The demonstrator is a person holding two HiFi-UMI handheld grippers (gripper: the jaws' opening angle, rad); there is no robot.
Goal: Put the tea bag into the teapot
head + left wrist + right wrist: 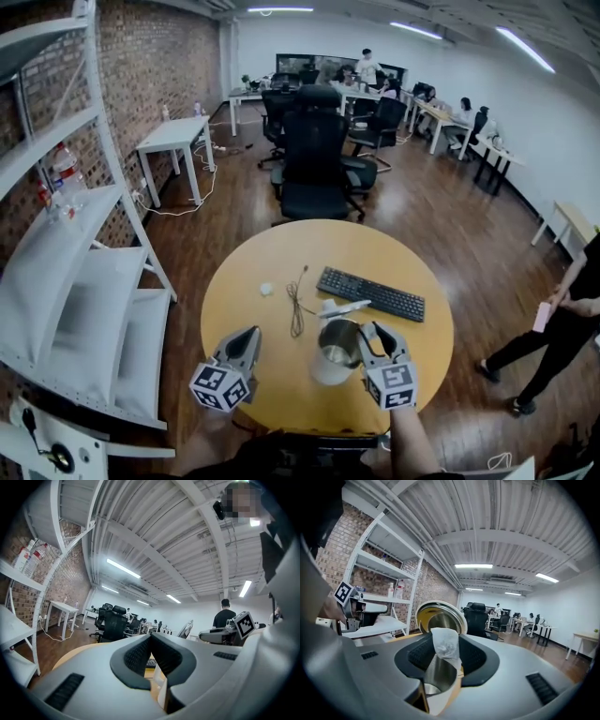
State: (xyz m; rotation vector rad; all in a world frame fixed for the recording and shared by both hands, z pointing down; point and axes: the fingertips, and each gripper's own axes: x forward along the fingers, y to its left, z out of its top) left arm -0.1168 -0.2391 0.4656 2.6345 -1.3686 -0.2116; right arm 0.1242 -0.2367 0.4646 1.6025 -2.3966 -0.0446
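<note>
Tea bag (445,645), white and crumpled, sits pinched between the right gripper's (369,332) pads at frame centre, just above the open steel teapot (436,672) on the round yellow table (253,281); left gripper (248,337), lower left, pressed together, empty.

round yellow desk (253,258) | black keyboard (370,293) on it, thin cable (296,307) chilling just left | black office chair (316,159) behind | white shelving (89,291) far left

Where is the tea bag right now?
The right gripper view shows the tea bag pinched in the jaws of the right hand-held gripper, right by the metal teapot on the round table's near right side.
</note>
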